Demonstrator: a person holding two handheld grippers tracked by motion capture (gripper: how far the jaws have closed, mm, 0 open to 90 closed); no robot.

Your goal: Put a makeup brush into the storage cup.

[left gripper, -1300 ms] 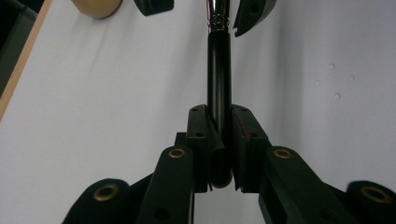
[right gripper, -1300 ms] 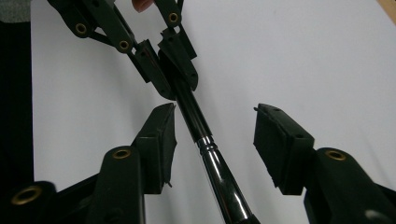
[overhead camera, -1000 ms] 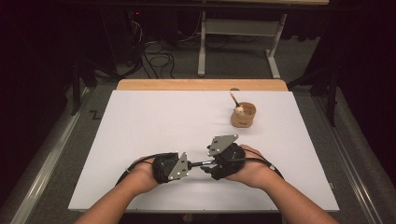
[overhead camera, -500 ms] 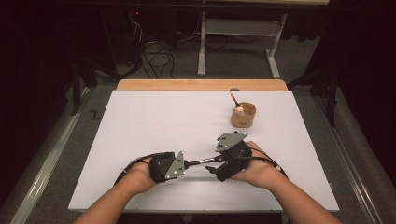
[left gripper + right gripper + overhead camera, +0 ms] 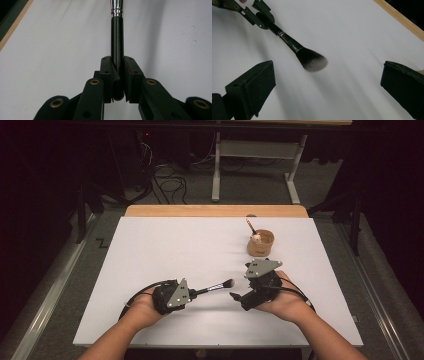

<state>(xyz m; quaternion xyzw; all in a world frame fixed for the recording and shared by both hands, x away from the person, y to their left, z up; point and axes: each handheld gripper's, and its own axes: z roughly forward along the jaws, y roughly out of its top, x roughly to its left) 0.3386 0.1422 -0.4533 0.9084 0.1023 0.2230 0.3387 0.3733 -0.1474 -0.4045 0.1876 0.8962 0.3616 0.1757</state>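
Now the makeup brush (image 5: pixel 212 289) sits with its black handle clamped in the left tongs (image 5: pixel 117 75), its bristle head pointing toward the wooden cup (image 5: pixel 260 243) and hanging just above the white worktop (image 5: pixel 165 245). The right tongs (image 5: pixel 236 296) have just been opening; their jaws stand wide apart with nothing between them, and in the right gripper view the bristles float free ahead of them. This looks like a hand-over just finished, the brush now carried by the left hand alone. The cup stands beyond the right hand, well apart from the brush, with another brush (image 5: pixel 250 226) already standing in it. Next, I judge, the left hand must carry the brush to the cup, tip it upright and lower it in.
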